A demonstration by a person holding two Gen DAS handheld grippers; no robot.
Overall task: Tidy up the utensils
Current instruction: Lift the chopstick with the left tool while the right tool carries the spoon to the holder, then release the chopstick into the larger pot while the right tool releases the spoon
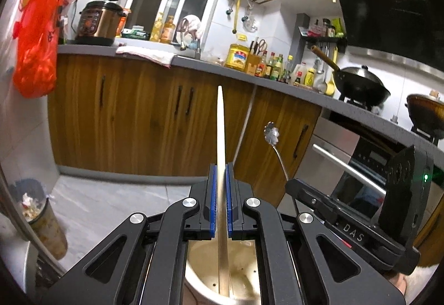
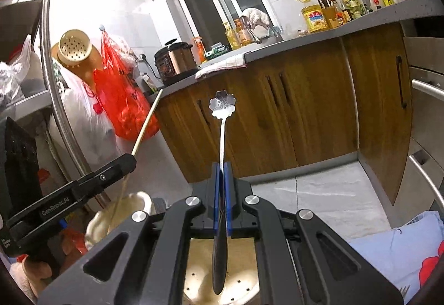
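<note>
Utensils were in both grippers above a cream holder (image 1: 222,271) with small drain holes in its base. The left gripper (image 1: 221,199) was clenched on a pale wooden chopstick (image 1: 220,133), its blue pads (image 1: 212,199) pressed flat against the stick on either side. The chopstick ran up past the jaws, and its lower end reached down inside the holder, close to the perforated bottom. The right gripper (image 2: 221,199) was clamped on a metal spoon (image 2: 222,133) by its thin handle, blue pads (image 2: 228,199) tight against it. The spoon's flower-shaped end (image 2: 222,105) stood above the jaws, while its dark bowl (image 2: 220,263) hung below them, over the holder's (image 2: 194,282) drilled base; whether it touched the base could not be told. Seen from the left wrist, the spoon (image 1: 273,138) rose just to the right of the holder, with the right gripper's black body (image 1: 347,216) beside it. Seen from the right wrist, the chopstick (image 2: 144,133) slanted up on the holder's left, passing through the left gripper (image 2: 116,166). Beyond the holder stood wooden cabinets (image 1: 138,116) under a grey counter (image 1: 194,62).
</note>
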